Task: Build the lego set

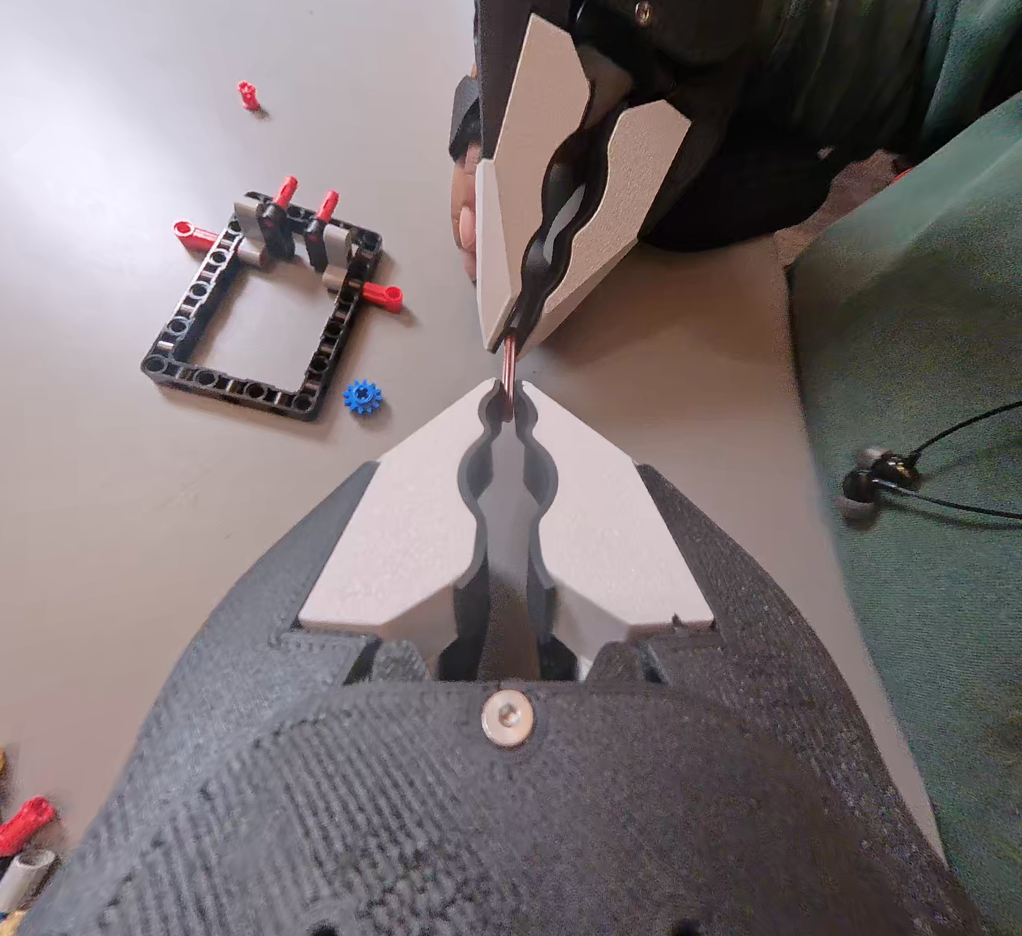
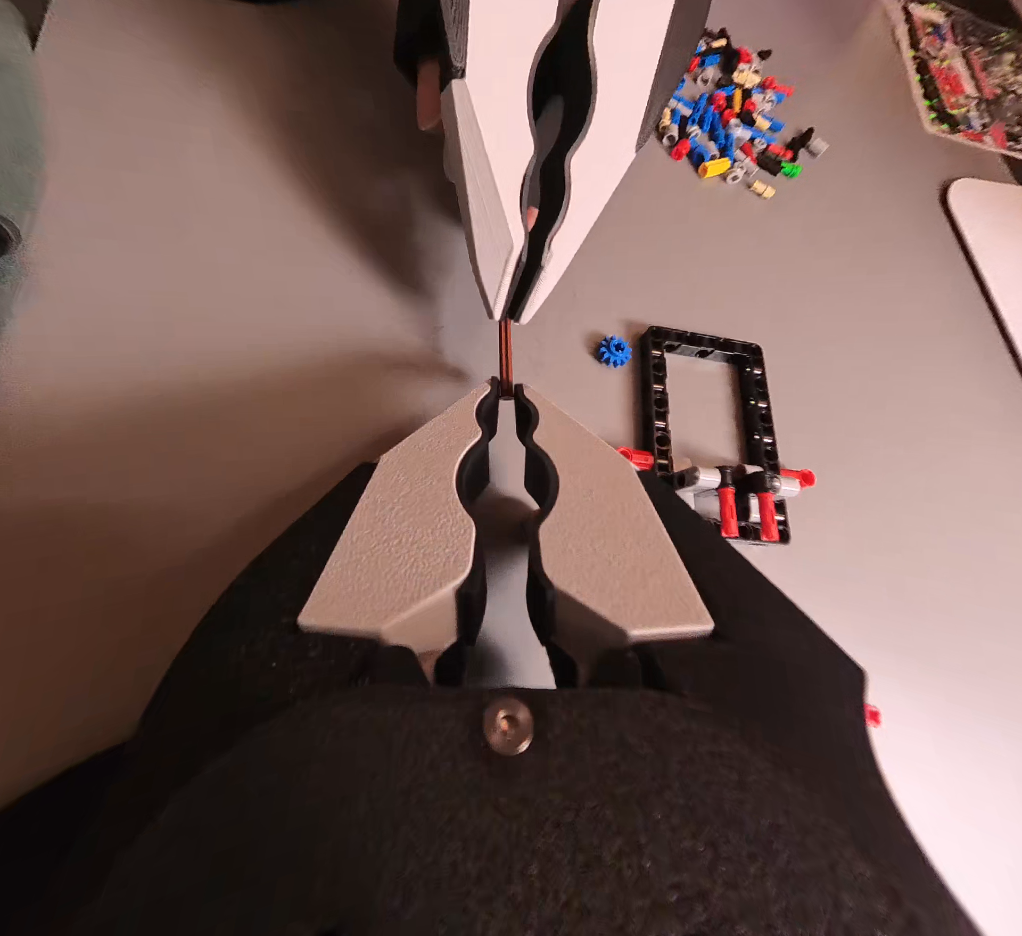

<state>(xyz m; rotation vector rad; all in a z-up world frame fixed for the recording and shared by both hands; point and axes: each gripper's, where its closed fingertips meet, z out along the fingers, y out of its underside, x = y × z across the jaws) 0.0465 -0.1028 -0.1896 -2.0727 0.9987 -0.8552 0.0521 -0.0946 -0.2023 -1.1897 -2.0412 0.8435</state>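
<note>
Axle: thin brown rod [image 2: 505,353], held above the table, spanning both grippers; judged light, rigid, smooth
Left gripper [image 1: 506,400]: tips clamped on one end
Right gripper [image 2: 506,390]: tips clamped on the other end
Hold: ends only; midsection free for the blue gear [image 2: 614,351]
Frame: black frame [image 2: 713,428] flat on table, apart

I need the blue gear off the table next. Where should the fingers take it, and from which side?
The blue gear lies flat beside a corner of the black frame, apart from it. Probably best to come straight down and pinch across its toothed rim, fingers set parallel to the frame's near edge so neither finger lands on the frame. Both grippers are busy holding the brown axle, so one must let go first.
</note>
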